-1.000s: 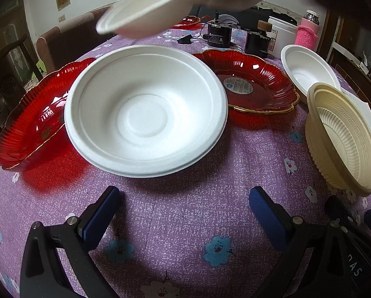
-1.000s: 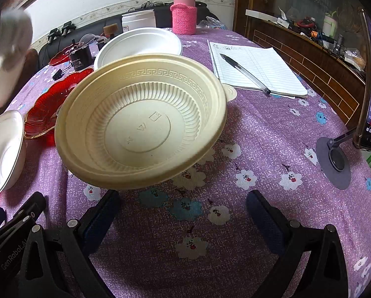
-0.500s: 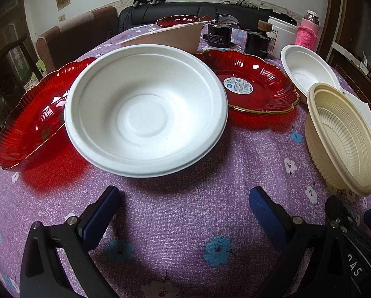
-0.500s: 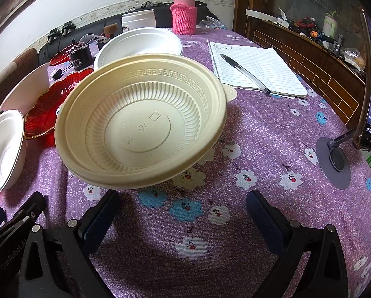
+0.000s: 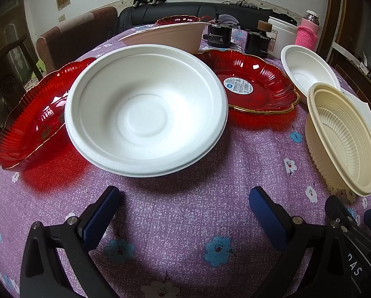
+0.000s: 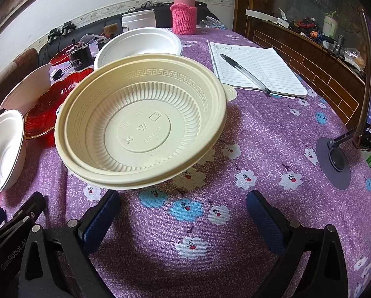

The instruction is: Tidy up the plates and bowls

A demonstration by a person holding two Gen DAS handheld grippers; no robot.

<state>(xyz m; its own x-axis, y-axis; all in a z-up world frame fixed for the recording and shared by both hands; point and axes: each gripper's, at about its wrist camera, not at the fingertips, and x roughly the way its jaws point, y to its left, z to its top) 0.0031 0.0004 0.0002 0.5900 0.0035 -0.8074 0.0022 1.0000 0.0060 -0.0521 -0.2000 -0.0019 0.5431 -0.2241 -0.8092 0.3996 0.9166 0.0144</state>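
A large white foam bowl (image 5: pixel 145 111) sits just ahead of my open left gripper (image 5: pixel 183 191), whose blue pads hold nothing. Red glass plates lie to its left (image 5: pixel 34 114) and right (image 5: pixel 255 87). Another white bowl (image 5: pixel 168 37) rests tilted behind, with a small red plate (image 5: pixel 178 19) beyond it. At the right stand a white bowl (image 5: pixel 307 69) and a cream ribbed bowl (image 5: pixel 344 139). That cream bowl (image 6: pixel 140 121) fills the right wrist view, directly in front of my open, empty right gripper (image 6: pixel 183 193). The white bowl (image 6: pixel 140 44) stands behind it.
A lined notebook (image 6: pixel 257 72) with a pen (image 6: pixel 245 73) lies right of the cream bowl. A phone on a stand (image 6: pixel 369 99) is at the table's right edge. A pink-sleeved bottle (image 6: pixel 184 12), white tub (image 6: pixel 138 18) and black devices (image 5: pixel 219 38) crowd the back. Chairs (image 5: pixel 71 39) stand at the left.
A hand that held a white bowl above the table's back has set it down tilted there and gone out of view. Both grippers stay where they were.
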